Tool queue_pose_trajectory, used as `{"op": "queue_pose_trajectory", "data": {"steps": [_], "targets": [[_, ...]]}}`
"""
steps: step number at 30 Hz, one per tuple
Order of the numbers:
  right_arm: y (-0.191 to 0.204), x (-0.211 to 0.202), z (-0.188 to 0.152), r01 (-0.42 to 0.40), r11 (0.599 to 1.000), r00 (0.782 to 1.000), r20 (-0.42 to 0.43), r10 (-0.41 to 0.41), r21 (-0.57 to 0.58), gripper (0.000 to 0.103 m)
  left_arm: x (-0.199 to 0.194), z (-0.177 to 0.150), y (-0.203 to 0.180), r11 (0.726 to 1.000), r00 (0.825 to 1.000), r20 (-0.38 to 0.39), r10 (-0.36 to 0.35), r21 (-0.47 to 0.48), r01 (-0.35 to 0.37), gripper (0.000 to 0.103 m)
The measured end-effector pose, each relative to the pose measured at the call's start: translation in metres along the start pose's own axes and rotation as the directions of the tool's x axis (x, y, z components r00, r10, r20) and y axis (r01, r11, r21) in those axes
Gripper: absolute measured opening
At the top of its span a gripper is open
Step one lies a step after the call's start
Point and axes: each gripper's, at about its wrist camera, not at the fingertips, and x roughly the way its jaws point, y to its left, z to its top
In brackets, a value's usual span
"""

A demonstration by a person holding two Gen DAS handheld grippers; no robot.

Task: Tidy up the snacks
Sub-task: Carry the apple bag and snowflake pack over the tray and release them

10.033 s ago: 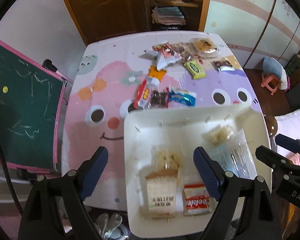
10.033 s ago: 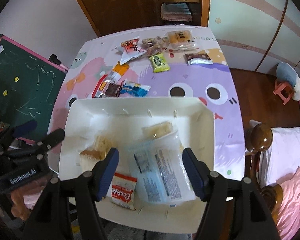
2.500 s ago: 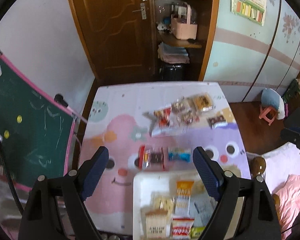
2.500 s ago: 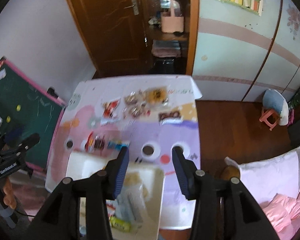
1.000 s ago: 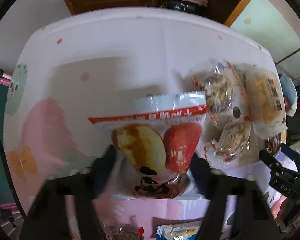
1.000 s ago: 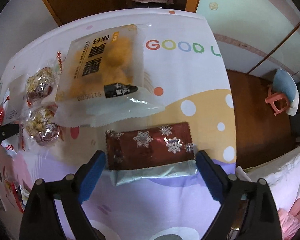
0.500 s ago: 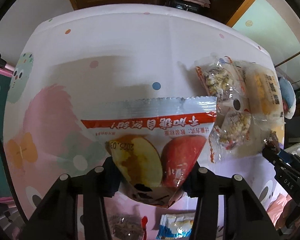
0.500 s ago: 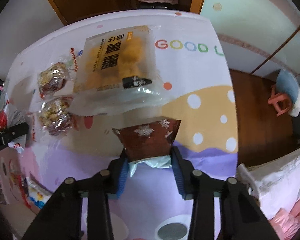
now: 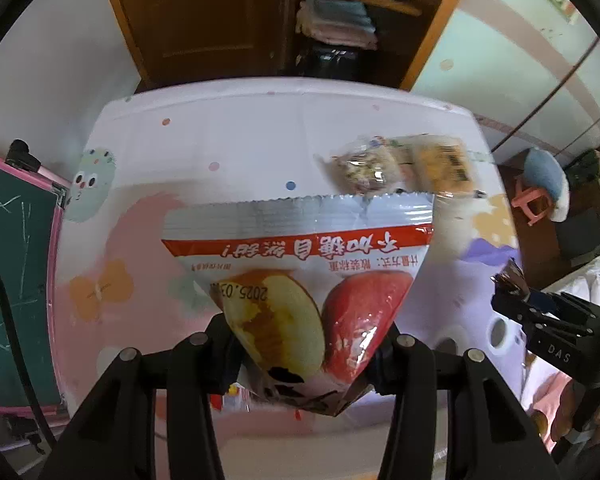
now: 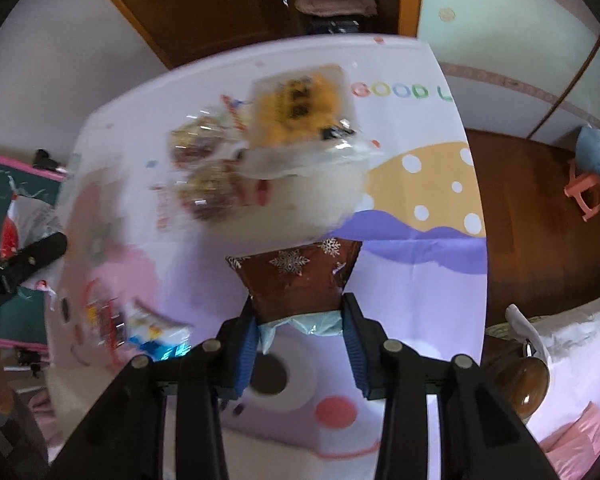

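Observation:
My left gripper (image 9: 306,354) is shut on a silver and red apple-chip bag (image 9: 300,264) and holds it lifted above the table. My right gripper (image 10: 300,332) is shut on a brown snowflake-print packet (image 10: 296,280), also lifted off the table. It also shows at the right of the left wrist view (image 9: 512,280). On the cartoon tablecloth (image 10: 412,272) lie a yellow cake packet (image 10: 300,108), two clear nut-snack packs (image 10: 204,160) and blue and red wrappers (image 10: 140,324). The white tray is not in view.
A green chalkboard (image 9: 8,264) stands left of the table. A wooden door and shelf (image 9: 260,12) are behind it. A pink stool (image 10: 588,192) and a bed with a wooden post (image 10: 520,380) lie to the right.
Both grippers have lifted and drawn back from the table with their packets. The table snacks now look smaller and farther. One second ago both were open around the packets.

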Motion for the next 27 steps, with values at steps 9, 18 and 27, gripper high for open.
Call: {"op": "queue_pose_trajectory", "data": {"steps": [9,18,27], "targets": [[0.017,-0.091,-0.039,-0.093,0.994,0.987,0.129,0.100,-0.058,0.039,-0.088,-0.057,-0.012,0.996,0.995,0.071,-0.066,0.057,0.062,0.047],[0.041,-0.158,-0.099,-0.130,0.986,0.964,0.217,0.150,-0.106,0.039,-0.142,-0.113,-0.015,0.995,0.990,0.104,-0.090,0.062,0.084,0.047],[0.061,-0.189,-0.147,-0.119,0.983,0.954,0.260,0.152,-0.138,0.039,-0.181,-0.160,-0.018,0.993,0.985,0.136,-0.105,0.070,0.096,0.047]]}}
